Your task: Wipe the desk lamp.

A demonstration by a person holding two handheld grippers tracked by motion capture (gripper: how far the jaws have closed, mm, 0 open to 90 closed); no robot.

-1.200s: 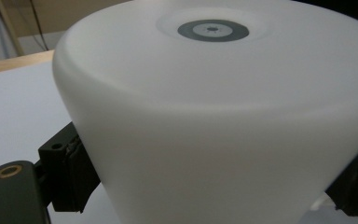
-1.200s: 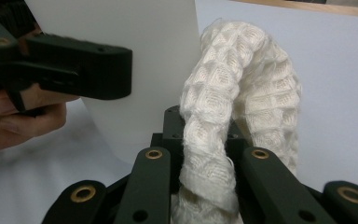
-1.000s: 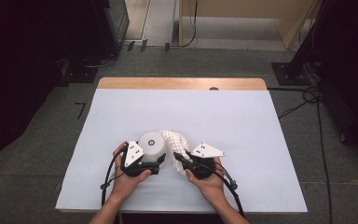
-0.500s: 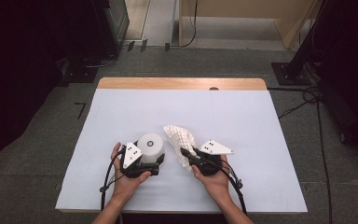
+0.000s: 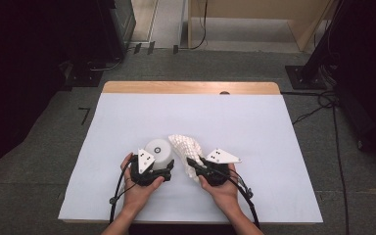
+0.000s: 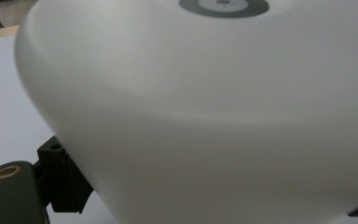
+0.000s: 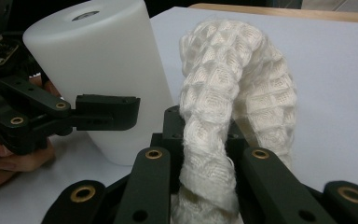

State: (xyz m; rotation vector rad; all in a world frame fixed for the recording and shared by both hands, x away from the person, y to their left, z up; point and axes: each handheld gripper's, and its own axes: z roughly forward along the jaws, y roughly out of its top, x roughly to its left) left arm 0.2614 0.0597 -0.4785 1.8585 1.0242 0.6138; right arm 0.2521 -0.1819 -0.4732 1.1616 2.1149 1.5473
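A white, upside-down cup [image 5: 157, 148] with a grey ring on its base stands near the table's front. My left gripper [image 5: 155, 164] has its jaws round the cup's sides; they have just been closing with the cup between them. In the left gripper view the cup [image 6: 214, 116] looms very close. In the right gripper view one left finger [image 7: 107, 112] presses on the cup's wall [image 7: 102, 70]. My right gripper [image 5: 193, 162] is shut on a white waffle-weave cloth [image 5: 183, 145]. The cloth [image 7: 233, 84] rises bunched from the right gripper [image 7: 200, 154] and arches over, just right of the cup.
The table carries a white cover [image 5: 254, 127], with a wooden strip [image 5: 191, 87] bare at its far edge. Black cables [image 5: 115, 196] trail from both grippers toward the person. Dark stands and cables sit on the floor around the table.
The cloth, which lay against the cup, has drawn slightly to the right with the right gripper. The left hand and the cup have kept still.
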